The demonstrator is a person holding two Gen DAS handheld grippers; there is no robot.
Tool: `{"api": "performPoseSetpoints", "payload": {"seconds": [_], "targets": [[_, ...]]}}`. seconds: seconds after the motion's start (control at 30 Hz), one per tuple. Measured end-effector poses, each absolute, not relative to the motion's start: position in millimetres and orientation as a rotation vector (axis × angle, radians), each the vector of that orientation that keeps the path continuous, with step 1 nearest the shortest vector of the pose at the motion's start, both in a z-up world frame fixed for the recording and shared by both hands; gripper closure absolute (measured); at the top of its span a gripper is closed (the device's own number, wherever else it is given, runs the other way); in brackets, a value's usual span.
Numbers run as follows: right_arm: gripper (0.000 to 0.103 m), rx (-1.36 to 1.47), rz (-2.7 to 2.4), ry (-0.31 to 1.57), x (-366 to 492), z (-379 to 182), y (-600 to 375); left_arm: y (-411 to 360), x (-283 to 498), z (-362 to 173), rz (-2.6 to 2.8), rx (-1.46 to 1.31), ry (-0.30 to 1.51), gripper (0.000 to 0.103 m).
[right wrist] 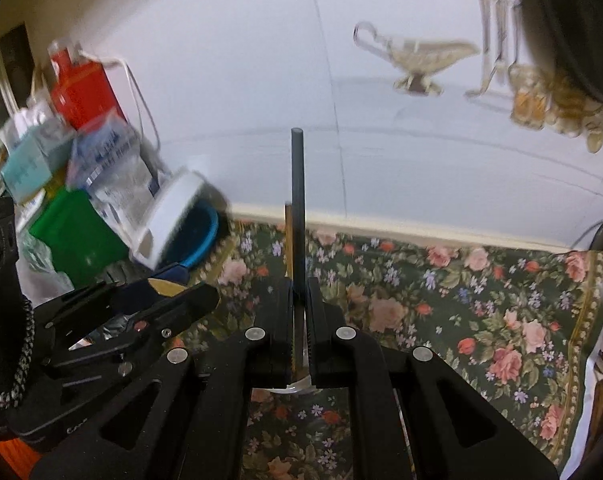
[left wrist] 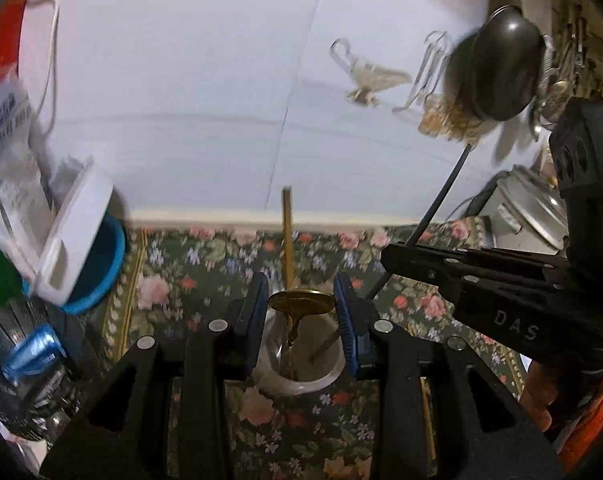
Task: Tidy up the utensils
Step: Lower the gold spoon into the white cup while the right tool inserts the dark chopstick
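My left gripper [left wrist: 301,308], with blue pads [left wrist: 257,308], is shut on the bowl of a gold spoon [left wrist: 301,301]. The spoon's neck hangs down into a clear glass cup [left wrist: 329,376] on the floral cloth; a brown stick [left wrist: 325,348] lies in the cup too. A thin gold stick [left wrist: 287,236] rises behind the spoon, its lower end hidden. My right gripper [right wrist: 300,292] is shut on an upright dark rod [right wrist: 297,200], just above the cup's rim [right wrist: 297,387]. In the left wrist view the right gripper [left wrist: 385,256] and its dark rod [left wrist: 441,196] are at the right. In the right wrist view the left gripper [right wrist: 173,284] and the spoon bowl [right wrist: 166,287] sit at the left.
A floral tablecloth [right wrist: 461,304] covers the table up to a white wall. At the left stand a blue bowl [left wrist: 101,276] with a white tub [left wrist: 73,232] leaning on it, a green box [right wrist: 73,232] and a red container [right wrist: 81,92]. A silver pot [left wrist: 525,208] stands at the right, a dark pan [left wrist: 497,72] above it.
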State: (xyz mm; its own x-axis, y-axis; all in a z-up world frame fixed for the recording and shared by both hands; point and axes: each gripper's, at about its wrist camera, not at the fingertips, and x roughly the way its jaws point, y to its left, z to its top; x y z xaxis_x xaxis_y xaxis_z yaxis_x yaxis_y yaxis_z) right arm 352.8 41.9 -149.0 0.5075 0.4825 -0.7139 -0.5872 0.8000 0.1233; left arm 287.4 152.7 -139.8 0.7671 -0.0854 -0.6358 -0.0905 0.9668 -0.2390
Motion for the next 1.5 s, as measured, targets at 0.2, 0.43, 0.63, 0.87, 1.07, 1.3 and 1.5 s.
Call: {"api": "performPoseSetpoints", "payload": {"seconds": [0.2, 0.43, 0.63, 0.87, 1.07, 1.3, 1.5], "targets": [[0.098, -0.157, 0.644, 0.915, 368, -177, 52, 163, 291, -163, 0.021, -0.311, 0.745, 0.07], [0.098, -0.186, 0.635, 0.958, 379, -194, 65, 172, 300, -170, 0.043, -0.34, 0.761, 0.07], [0.096, -0.194, 0.638, 0.979, 381, -197, 70, 174, 305, -170, 0.079, -0.321, 0.77, 0.07], [0.082, -0.18, 0.632, 0.985, 378, -190, 64, 171, 298, -158, 0.069, -0.298, 0.759, 0.07], [0.082, -0.172, 0.616, 0.928, 367, -169, 47, 161, 292, -139, 0.067, -0.253, 0.728, 0.07], [0.081, -0.17, 0.572, 0.849, 350, -144, 13, 139, 286, -119, 0.045, -0.219, 0.698, 0.07], [0.073, -0.152, 0.501, 0.814, 341, -134, -29, 111, 284, -107, 0.007, -0.189, 0.689, 0.07]]}}
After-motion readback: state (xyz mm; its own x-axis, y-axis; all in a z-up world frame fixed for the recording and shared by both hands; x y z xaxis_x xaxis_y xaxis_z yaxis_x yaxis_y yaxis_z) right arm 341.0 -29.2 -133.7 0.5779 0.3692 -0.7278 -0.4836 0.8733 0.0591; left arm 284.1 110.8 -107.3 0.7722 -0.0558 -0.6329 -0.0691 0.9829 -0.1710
